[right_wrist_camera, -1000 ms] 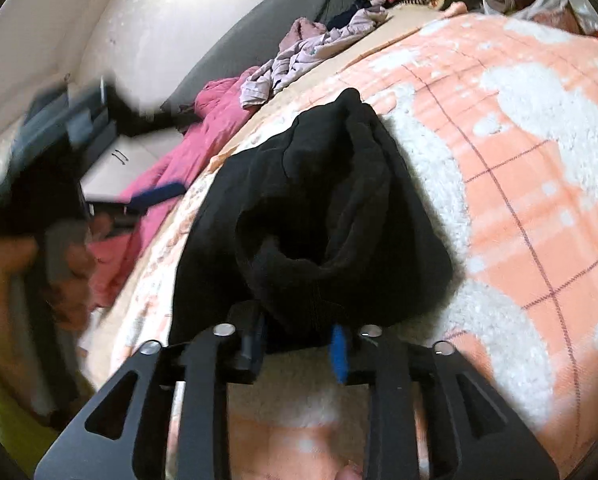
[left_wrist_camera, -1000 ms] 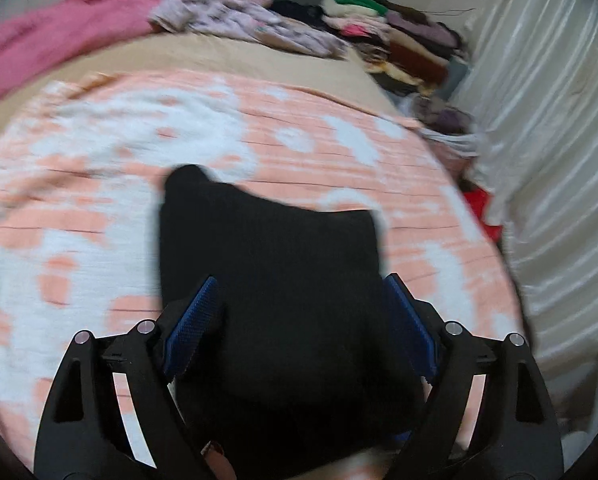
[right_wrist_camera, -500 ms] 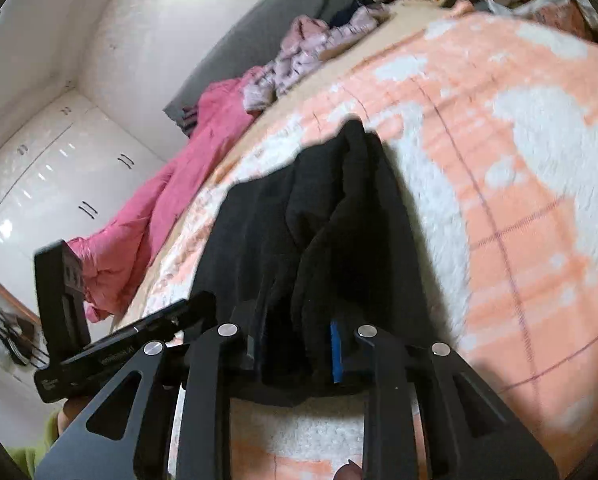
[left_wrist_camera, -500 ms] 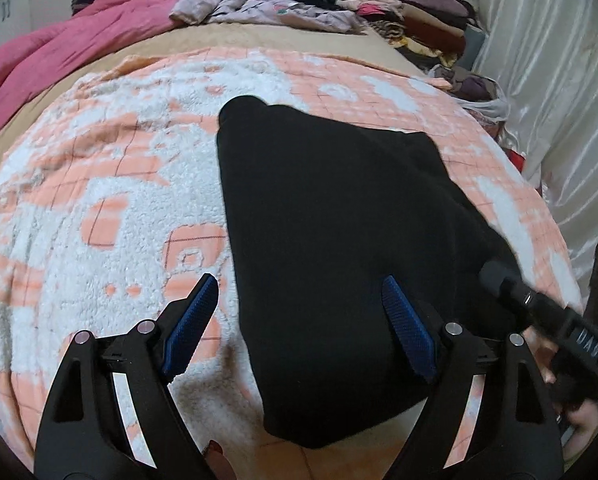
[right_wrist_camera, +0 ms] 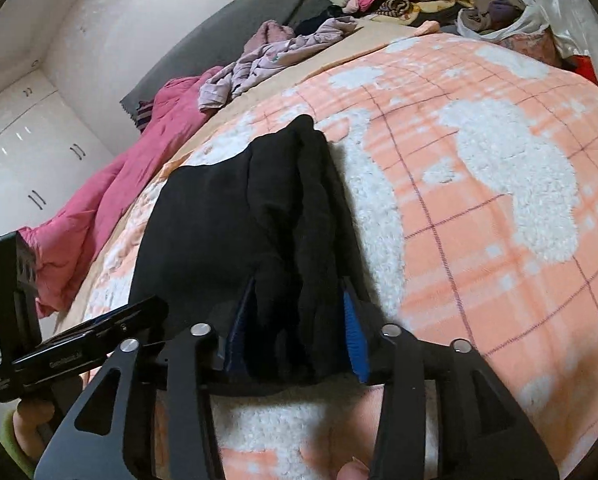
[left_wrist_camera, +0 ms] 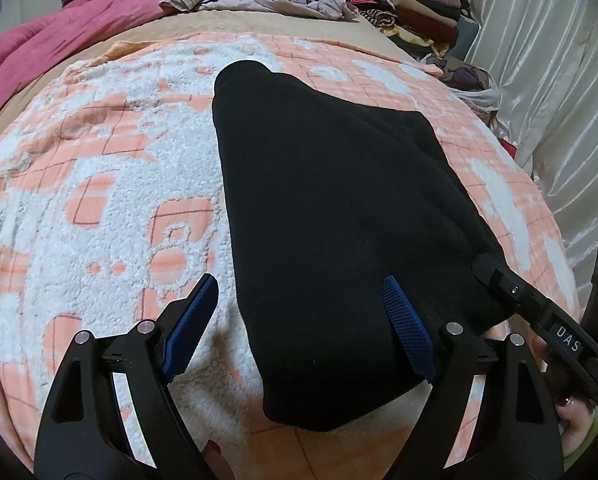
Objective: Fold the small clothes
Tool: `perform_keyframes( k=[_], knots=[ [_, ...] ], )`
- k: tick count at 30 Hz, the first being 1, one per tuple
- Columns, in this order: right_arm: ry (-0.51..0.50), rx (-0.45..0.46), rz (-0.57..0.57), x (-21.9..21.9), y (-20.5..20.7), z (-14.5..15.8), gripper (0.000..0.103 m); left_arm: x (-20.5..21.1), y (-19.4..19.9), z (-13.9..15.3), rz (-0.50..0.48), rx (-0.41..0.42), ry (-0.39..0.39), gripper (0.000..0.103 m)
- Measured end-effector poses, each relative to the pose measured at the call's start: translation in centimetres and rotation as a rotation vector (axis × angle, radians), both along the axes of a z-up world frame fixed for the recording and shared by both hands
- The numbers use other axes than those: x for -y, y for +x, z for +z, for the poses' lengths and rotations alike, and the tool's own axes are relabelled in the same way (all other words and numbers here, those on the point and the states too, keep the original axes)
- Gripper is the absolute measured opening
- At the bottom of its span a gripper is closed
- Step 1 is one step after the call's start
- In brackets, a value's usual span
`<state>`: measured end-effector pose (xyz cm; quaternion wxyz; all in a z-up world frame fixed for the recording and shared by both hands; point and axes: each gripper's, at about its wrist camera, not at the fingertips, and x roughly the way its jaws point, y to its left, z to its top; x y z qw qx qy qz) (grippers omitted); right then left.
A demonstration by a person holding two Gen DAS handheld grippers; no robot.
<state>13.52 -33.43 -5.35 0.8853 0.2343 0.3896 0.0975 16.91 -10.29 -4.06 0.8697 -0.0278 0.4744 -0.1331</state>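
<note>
Here, at far left, a crumpled pink quilt (left_wrist_camera: 55,28) lies along the bed's edge, beside white wardrobe doors (right_wrist_camera: 23,148). The fleecy peach-and-white patterned blanket (left_wrist_camera: 99,184) covers the bed. The left hand-held gripper (left_wrist_camera: 299,320) hovers spread, one blue pad over bare blanket, the other over the folded black fleece garment (left_wrist_camera: 339,220) lying mid-blanket. The right hand-held gripper (right_wrist_camera: 297,330) pinches the garment's bunched near-right edge. Open blanket surrounds the garment on both sides. At far right, stacked folded clothes (left_wrist_camera: 403,4) and a white satin curtain (left_wrist_camera: 559,100) bound the bed.
</note>
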Motion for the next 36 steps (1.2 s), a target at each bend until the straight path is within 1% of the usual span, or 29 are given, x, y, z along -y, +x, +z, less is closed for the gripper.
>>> perform_keyframes(
  k=[5,11,16,19,20,22,29,30,31,33,36],
  knots=[
    [-0.013,-0.007,-0.017,-0.2,-0.3,0.4,0.047,-0.3,-0.5,0.2,-0.008,0.011,0.013,0.077],
    [-0.03,-0.007,-0.027,-0.3,-1.0,1.1,0.052,-0.7,-1.0,0.5,-0.014,0.016,0.01,0.077],
    [-0.053,0.004,-0.037,-0.4,-1.7,1.8,0.06,-1.3,-1.4,0.9,-0.018,0.024,0.004,0.077],
    [-0.059,0.017,-0.05,-0.2,-2.3,2.3,0.062,-1.8,-1.8,1.2,-0.021,0.034,0.006,0.077],
    [-0.061,0.021,-0.052,-0.2,-2.5,2.4,0.066,-1.9,-1.9,1.3,-0.02,0.038,0.006,0.077],
    [-0.079,0.032,-0.056,-0.3,-3.0,3.0,0.071,-2.4,-2.1,1.6,-0.015,0.043,-0.001,0.077],
    [-0.102,0.07,-0.066,-0.6,-4.0,4.6,0.072,-3.5,-2.7,2.2,0.004,0.056,-0.011,0.078],
    [-0.109,0.081,-0.063,-0.7,-4.2,5.0,0.078,-3.6,-2.9,2.5,0.005,0.064,-0.01,0.082],
    [-0.116,0.089,-0.062,-0.9,-4.3,5.2,0.093,-3.7,-3.1,2.7,0.007,0.071,-0.009,0.085],
    [-0.131,0.114,-0.063,-1.1,-4.7,5.9,0.095,-3.9,-3.4,3.1,0.009,0.081,-0.008,0.085],
    [-0.153,0.131,-0.052,-1.6,-4.9,6.6,0.095,-4.1,-3.7,3.5,0.016,0.093,-0.003,0.09]
  ],
)
